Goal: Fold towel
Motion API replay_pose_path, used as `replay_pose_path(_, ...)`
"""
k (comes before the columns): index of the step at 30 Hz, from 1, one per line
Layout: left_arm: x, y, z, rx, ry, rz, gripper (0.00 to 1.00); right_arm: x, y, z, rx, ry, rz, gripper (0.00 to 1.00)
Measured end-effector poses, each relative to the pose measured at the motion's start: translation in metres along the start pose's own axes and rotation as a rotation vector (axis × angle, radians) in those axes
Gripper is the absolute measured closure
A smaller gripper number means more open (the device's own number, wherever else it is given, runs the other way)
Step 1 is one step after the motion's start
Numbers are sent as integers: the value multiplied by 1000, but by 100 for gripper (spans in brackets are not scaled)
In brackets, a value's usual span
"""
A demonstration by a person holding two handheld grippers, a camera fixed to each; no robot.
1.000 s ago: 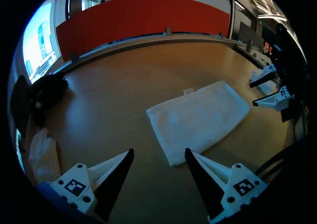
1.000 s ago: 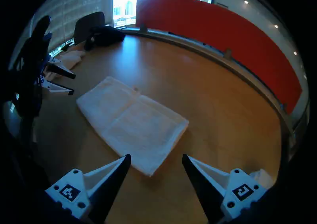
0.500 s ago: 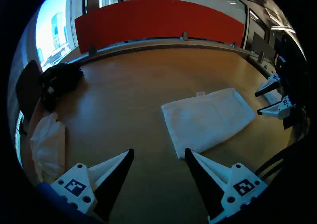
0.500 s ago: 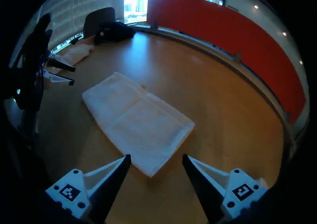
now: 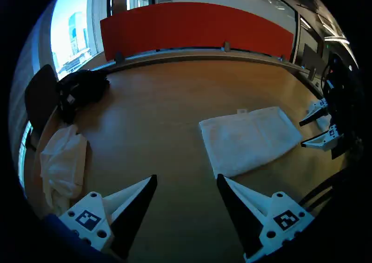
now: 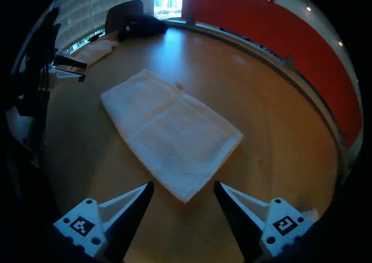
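Lying folded on wooden table [image 6: 283,123], white towel [image 6: 169,132], left tongs [image 5: 186,176] spread empty, right tongs [image 6: 183,183] likewise

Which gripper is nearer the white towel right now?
Right, by the look of it. The right gripper has the towel's near corner between its open fingertips. The left gripper stands farther back, off the towel's opposite end.

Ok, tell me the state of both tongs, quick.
Left tongs: open, holding nothing; the towel lies ahead, untouched.
Right tongs: open, holding nothing.
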State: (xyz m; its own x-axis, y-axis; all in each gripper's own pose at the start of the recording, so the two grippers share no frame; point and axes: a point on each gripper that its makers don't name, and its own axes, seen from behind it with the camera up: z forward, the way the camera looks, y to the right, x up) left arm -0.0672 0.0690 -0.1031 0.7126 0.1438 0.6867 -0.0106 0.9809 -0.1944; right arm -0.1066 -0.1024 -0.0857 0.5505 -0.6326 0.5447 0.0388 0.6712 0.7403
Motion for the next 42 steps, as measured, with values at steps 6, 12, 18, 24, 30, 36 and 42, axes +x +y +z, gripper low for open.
replay_pose_path(6,-4,-4,-6,11,1,-14,5,-6,-1,5,13,-19,-5,6)
replay_pose_path(12,-7,-10,-9,18,0,-23,5,-11,1,6,15,-36,8,18)
replay_pose_path(18,-8,-15,-12,22,0,-26,5,-13,0,8,31,-35,23,29)
replay_pose_path(24,-8,-15,-12,21,-2,-24,5,-14,-4,12,49,-38,26,46)
replay_pose_path(30,-8,-15,-12,20,-2,-23,5,-16,-6,12,66,-47,39,68)
replay_pose_path(36,-8,-16,-12,20,-3,-23,5,-16,-9,10,73,-43,36,87)
replay_pose_path(42,-6,-15,-12,19,-4,-20,5,-15,-9,10,65,-38,37,94)
